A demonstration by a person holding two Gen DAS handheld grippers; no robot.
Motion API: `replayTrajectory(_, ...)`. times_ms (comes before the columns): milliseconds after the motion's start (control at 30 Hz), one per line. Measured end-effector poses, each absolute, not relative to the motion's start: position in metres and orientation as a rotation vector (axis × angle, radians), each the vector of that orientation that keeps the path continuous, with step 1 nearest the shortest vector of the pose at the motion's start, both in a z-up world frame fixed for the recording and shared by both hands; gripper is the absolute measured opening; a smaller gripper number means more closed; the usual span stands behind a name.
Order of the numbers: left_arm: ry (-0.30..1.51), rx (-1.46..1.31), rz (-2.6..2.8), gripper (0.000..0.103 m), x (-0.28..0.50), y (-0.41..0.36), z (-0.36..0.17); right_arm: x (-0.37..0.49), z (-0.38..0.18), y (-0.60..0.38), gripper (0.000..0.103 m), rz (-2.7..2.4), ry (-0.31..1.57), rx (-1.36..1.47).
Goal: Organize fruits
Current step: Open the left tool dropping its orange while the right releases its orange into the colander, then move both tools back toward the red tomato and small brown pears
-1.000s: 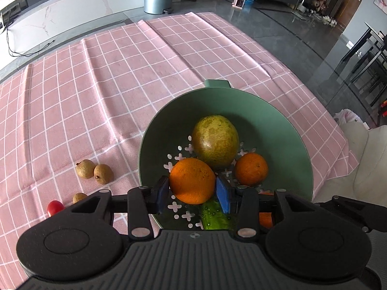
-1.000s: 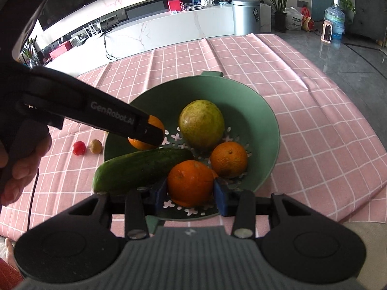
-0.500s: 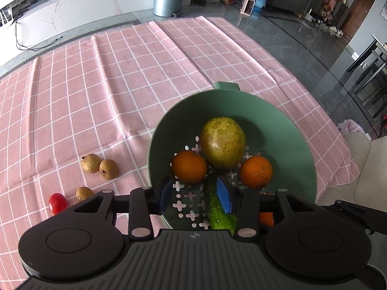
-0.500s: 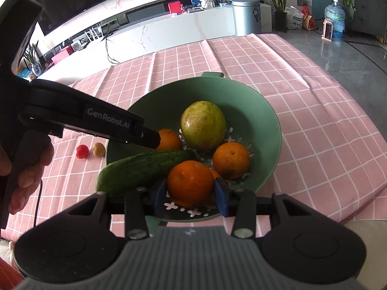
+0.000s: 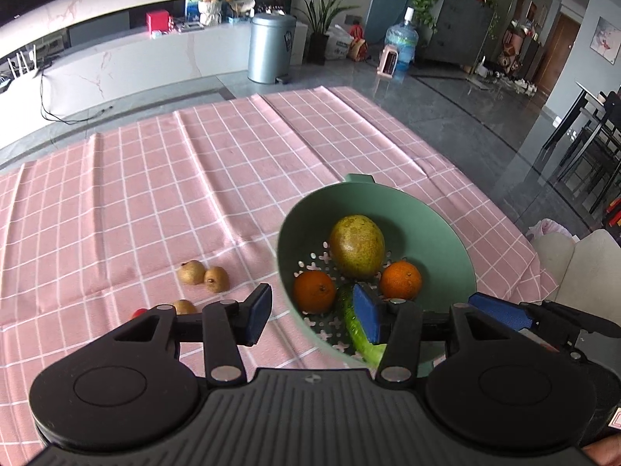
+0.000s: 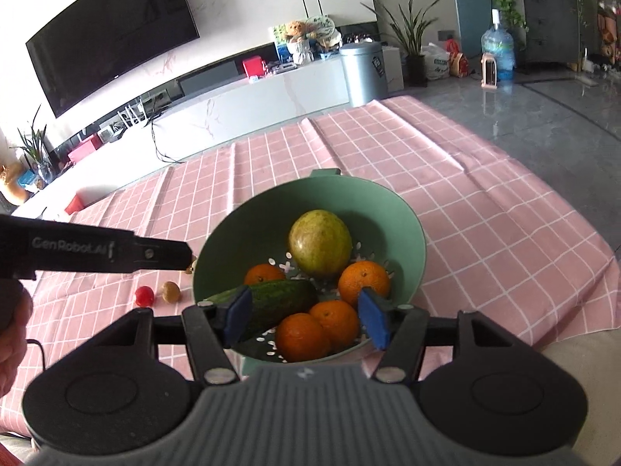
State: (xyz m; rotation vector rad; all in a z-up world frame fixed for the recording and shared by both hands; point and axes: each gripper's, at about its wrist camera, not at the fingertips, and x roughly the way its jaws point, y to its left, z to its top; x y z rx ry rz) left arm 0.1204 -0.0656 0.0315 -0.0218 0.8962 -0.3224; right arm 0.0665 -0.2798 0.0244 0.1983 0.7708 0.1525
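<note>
left gripper (image 5: 310, 312) jaws spread, empty. loose brown fruits (image 5: 203, 273) lie on tabletop at 10 o'clock from them, beside green colander (image 5: 446, 233). right gripper (image 6: 304, 320) jaws spread, over colander; left nearer.

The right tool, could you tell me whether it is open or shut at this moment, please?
Open: the right tool has its blue pads spread wide, gripping nothing, above the oranges in the green bowl.

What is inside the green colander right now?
The green colander holds a large yellow-green fruit, four oranges, and a cucumber. Its near end is covered by the right claw; anything beneath the pile cannot be seen.
</note>
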Motion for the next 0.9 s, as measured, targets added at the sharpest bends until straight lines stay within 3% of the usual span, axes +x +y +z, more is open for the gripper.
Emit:
replayTrajectory(567,0.818,-0.101,-0.256,0.058,0.079,0.004,0.03,0.012,0.053,-0.204,0.057,0.252,0.596,0.061)
replayTrajectory(867,0.834,-0.138,-0.26,0.057,0.073,0.028,0.003,0.0,0.027,-0.171,0.04,0.289,0.635,-0.046)
replayTrajectory(900,0.838,-0.139,-0.259,0.056,0.074,0.029,0.0,0.001,0.024,-0.169,0.033,0.288,0.649,-0.054)
